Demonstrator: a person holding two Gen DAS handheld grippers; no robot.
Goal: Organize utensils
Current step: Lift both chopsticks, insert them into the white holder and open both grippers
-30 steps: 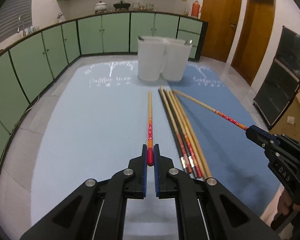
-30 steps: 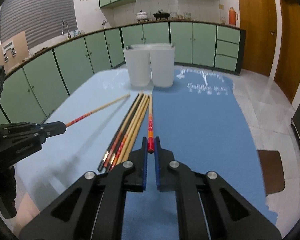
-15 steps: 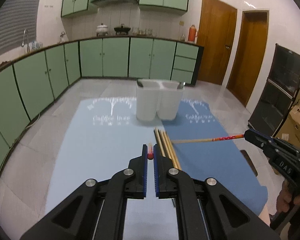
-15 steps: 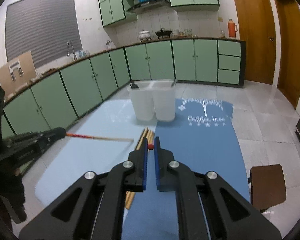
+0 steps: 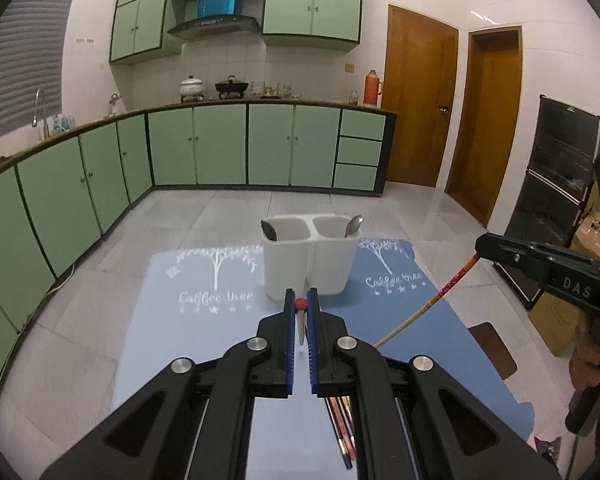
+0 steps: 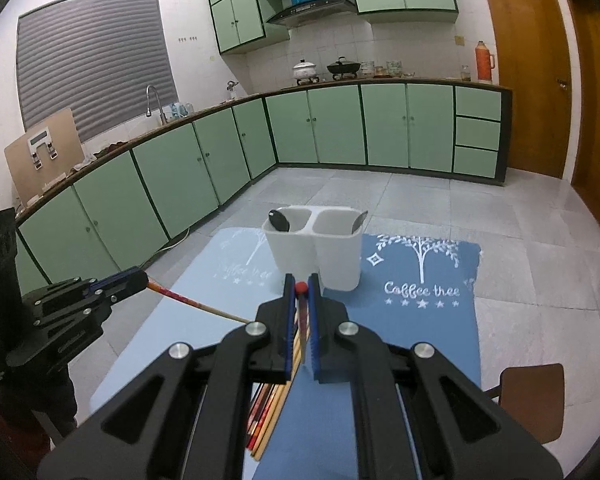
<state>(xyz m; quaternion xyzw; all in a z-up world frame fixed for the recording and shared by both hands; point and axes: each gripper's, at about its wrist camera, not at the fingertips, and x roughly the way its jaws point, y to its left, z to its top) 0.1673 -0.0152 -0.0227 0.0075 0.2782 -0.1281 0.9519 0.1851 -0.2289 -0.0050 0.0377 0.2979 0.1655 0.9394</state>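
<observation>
My left gripper [image 5: 300, 307] is shut on a red-tipped chopstick [image 5: 300, 322] that hangs down from its jaws above the table. My right gripper [image 6: 300, 290] is shut on another red-tipped chopstick [image 6: 301, 322], also raised; in the left wrist view this one [image 5: 428, 307] slants down from the right gripper [image 5: 480, 251]. The left gripper [image 6: 142, 279] with its chopstick [image 6: 198, 304] shows in the right wrist view. A white two-compartment holder [image 5: 309, 258] [image 6: 318, 252] stands ahead with a spoon in each side. Several chopsticks [image 6: 268, 412] [image 5: 342, 432] lie below.
A two-tone blue mat [image 5: 204, 300] [image 6: 420, 320] covers the table. A brown stool [image 6: 528, 396] stands right of the table. Green cabinets [image 5: 220, 148] line the far wall and left side; wooden doors [image 5: 416, 104] stand at the back right.
Both grippers have lifted and tilted up with their chopsticks, which now hang off the table. The holder has come closer and its open top shows.
</observation>
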